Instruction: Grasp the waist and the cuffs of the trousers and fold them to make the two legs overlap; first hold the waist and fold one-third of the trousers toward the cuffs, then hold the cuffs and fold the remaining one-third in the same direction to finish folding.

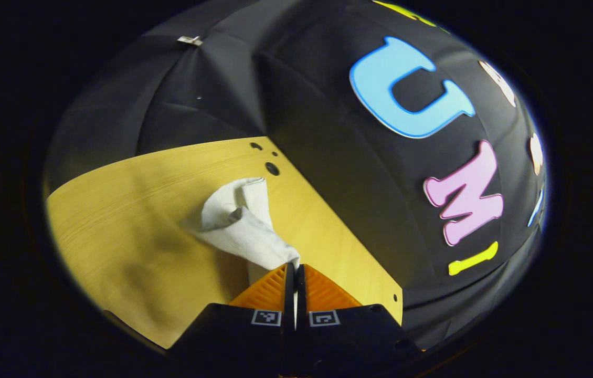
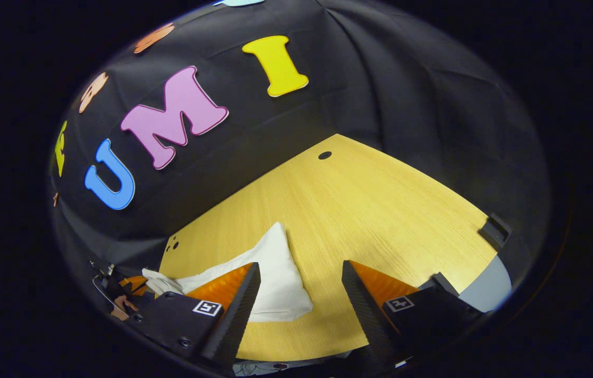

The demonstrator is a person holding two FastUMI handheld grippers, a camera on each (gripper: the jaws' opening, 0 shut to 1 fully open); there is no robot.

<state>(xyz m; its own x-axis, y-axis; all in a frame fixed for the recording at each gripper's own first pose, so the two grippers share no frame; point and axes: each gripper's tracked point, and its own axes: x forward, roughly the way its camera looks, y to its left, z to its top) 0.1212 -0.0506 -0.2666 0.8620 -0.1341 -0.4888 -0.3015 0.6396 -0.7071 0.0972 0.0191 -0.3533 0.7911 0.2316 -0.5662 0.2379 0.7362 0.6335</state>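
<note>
In the left gripper view the left tool [image 1: 295, 275] has its two fingers drawn together with barely a slit between them, and a corner of the white trousers [image 1: 241, 228] is pinched at their tips. From that pinch the cloth runs straight ahead and a little to the tool's left, lifted and twisted into a bunched rope over the yellow desk [image 1: 128, 220], its far end drooping near the small holes by the desk's back corner. The long axis of the garment therefore lies roughly along this tool's own pointing line. In the right gripper view the right tool [image 2: 302, 286] stands wide apart and holds nothing; the trousers [image 2: 275, 278] lie on the desk [image 2: 380, 210] just ahead of and partly behind its left finger, a pointed flap reaching forward, the rest trailing off to its left toward the other tool [image 2: 128, 286], seen low at the edge with a hand behind it. The left tool looks to be the carrier, so the right likely needs to swing leftward and close on a free edge.
</note>
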